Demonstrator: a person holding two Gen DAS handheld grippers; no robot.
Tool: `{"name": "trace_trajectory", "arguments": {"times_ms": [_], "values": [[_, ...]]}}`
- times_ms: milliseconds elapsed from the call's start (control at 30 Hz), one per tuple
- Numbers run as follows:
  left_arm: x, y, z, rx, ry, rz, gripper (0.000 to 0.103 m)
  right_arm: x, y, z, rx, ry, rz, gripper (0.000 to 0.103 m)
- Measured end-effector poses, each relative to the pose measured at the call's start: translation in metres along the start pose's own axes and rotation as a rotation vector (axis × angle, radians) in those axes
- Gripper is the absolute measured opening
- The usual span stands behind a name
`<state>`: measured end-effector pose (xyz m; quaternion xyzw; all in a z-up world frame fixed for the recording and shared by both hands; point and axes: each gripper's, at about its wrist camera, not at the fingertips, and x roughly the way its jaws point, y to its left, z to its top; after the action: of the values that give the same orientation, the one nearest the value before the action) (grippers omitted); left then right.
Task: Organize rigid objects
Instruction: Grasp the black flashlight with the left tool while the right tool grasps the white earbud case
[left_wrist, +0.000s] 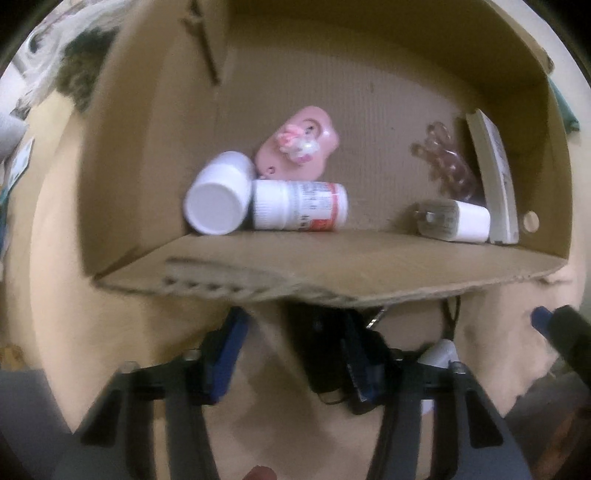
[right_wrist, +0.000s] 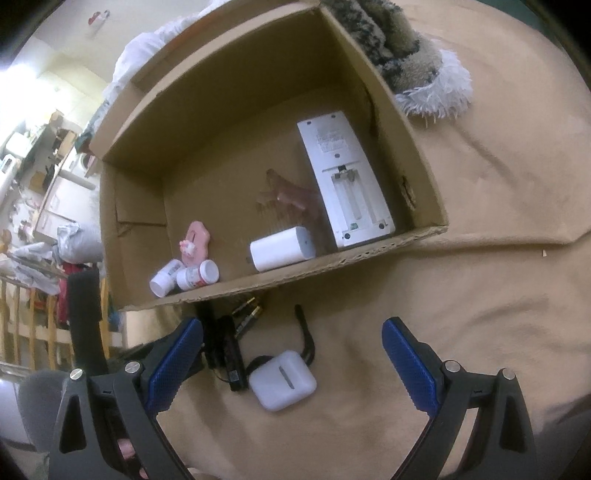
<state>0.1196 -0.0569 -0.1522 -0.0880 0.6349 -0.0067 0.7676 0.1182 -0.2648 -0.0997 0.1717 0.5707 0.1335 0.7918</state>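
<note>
Right gripper (right_wrist: 291, 354) — jaws spread wide, empty; left gripper (left_wrist: 295, 350) — jaws seemingly parted too.

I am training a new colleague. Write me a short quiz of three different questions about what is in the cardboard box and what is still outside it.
1. True or false: the white remote control lies in the cardboard box with its battery bay uncovered.
2. How many white pill bottles lie in the box?
A. one
B. two
C. four
3. Fill in: the white earbud case lies ____ the box, on the tan cloth.

Key
1. True; the bay is open and looks empty.
2. B: one plain bottle and one labelled bottle, touching.
3. Outside, between the open fingers of the right tool.
</note>
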Motion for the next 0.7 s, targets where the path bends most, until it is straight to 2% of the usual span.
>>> {"name": "trace_trajectory", "arguments": {"times_ms": [33,133,233,300,367,467,567,700], "values": [[-0.001,-0.003,0.0,0.021,-0.003,-0.006,0.022,0.002,0.001,-0.001,-0.008,0.008,-0.008,0.103],[-0.002,-0.002,-0.002,0.024,0.018,0.005,0.019,0.009,0.004,-0.004,-0.029,0.045,-0.031,0.103],[-0.003,0.008,-0.005,0.008,0.04,0.025,0.018,0.021,0.009,-0.01,-0.068,0.122,-0.033,0.103],[-0.009,0.014,-0.009,0.015,0.031,0.072,0.018,0.03,0.017,-0.018,-0.126,0.17,-0.056,0.103],[-0.011,0.02,-0.013,0.014,0.041,0.082,0.018,0.042,0.029,-0.026,-0.2,0.22,-0.086,0.101],[-0.012,0.024,-0.016,0.01,0.047,0.064,0.018,0.057,0.043,-0.036,-0.288,0.283,-0.11,0.084],[-0.009,0.023,-0.017,0.008,0.041,0.068,0.018,0.07,0.058,-0.045,-0.393,0.307,-0.149,0.084],[-0.002,0.024,-0.018,0.024,0.046,0.1,0.019,0.087,0.072,-0.054,-0.527,0.312,-0.245,0.084]]}}
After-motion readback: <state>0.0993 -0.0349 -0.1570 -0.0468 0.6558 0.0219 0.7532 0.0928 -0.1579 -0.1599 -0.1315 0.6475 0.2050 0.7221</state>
